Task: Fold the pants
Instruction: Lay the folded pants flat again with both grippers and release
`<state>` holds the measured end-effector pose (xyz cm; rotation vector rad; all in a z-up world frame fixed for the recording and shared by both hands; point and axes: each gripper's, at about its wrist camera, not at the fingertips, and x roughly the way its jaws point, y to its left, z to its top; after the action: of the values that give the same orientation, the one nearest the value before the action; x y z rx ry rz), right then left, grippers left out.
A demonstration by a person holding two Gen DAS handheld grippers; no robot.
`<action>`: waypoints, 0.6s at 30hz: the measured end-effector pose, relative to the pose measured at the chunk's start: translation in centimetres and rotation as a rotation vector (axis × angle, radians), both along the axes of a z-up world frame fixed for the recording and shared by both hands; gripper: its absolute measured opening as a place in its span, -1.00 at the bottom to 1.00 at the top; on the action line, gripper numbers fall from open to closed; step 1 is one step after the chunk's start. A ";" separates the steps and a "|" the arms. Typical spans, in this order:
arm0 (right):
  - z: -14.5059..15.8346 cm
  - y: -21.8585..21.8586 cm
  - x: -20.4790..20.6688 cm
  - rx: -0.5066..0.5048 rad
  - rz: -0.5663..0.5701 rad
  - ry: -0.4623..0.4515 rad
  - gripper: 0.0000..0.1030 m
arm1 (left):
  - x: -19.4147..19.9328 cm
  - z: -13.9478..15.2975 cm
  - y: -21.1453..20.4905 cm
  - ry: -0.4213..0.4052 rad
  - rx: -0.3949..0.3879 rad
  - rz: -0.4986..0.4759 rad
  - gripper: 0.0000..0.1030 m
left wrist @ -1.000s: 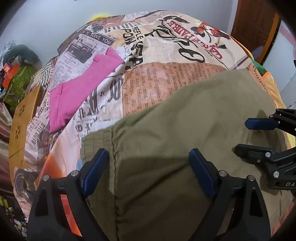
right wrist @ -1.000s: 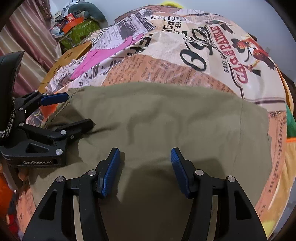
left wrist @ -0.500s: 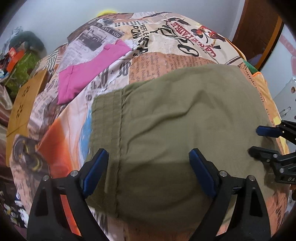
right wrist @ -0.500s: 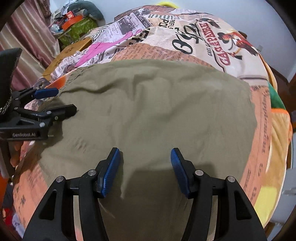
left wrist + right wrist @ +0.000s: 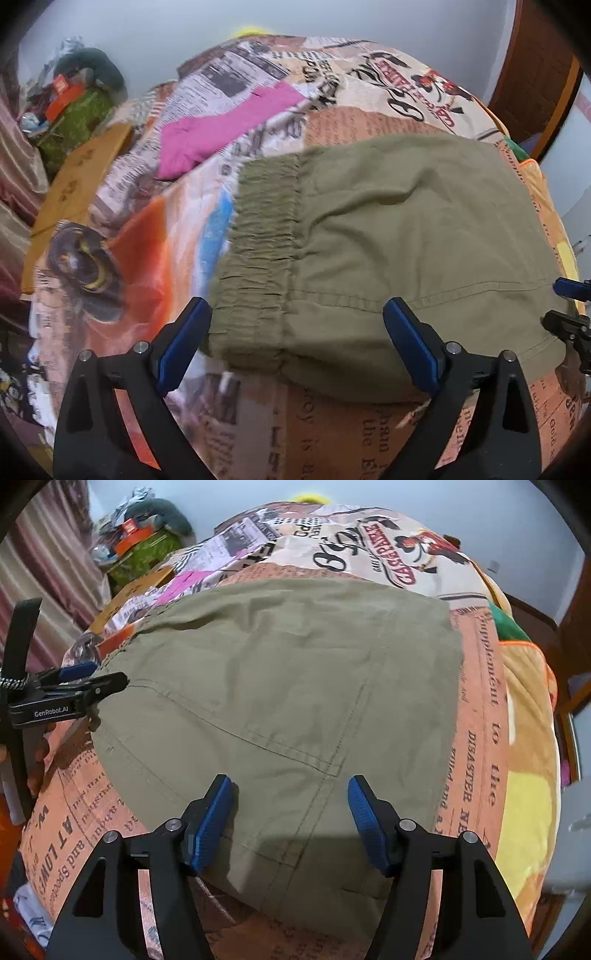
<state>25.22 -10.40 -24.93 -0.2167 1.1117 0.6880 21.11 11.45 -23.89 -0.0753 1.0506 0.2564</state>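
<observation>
Olive-green pants lie folded flat on a bed with a newspaper-print cover. Their elastic waistband is at the left in the left wrist view. The pants fill the middle of the right wrist view. My left gripper is open and empty, above the near edge by the waistband. It also shows in the right wrist view. My right gripper is open and empty above the near edge. It also shows at the right edge of the left wrist view.
A pink garment lies on the bed beyond the waistband. A wooden board and a pile of clutter stand off the bed's left side. A wooden door frame is at the far right. A yellow and orange blanket lies right of the pants.
Both grippers have pulled back toward the near edge of the bed and risen. More of the pants shows, including the whole waistband and near hem. Both stayed open.
</observation>
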 end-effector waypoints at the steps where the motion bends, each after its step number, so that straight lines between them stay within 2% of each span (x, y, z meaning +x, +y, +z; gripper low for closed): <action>1: 0.2 -0.1 -0.2 0.000 -0.003 -0.006 0.19 | -0.4 0.7 0.3 -0.017 0.005 0.011 0.88; 6: 2.0 -0.1 -1.0 0.030 -0.003 -0.060 0.19 | -2.7 3.2 2.8 -0.087 -0.075 0.061 0.88; 9: 3.4 0.5 -1.2 0.053 0.007 -0.108 0.19 | -3.8 3.9 3.9 -0.098 -0.124 0.072 0.87; 14: 4.9 2.5 -1.6 0.104 0.034 -0.152 0.19 | -5.1 3.2 4.3 -0.070 -0.217 0.067 0.88; 18: 4.2 4.3 -1.5 0.103 0.062 -0.148 0.19 | -5.6 1.8 3.5 -0.040 -0.269 0.074 0.87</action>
<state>23.71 -6.12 -20.69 -0.2109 0.9291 0.7702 15.50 14.95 -22.05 -0.3607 1.0388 0.1789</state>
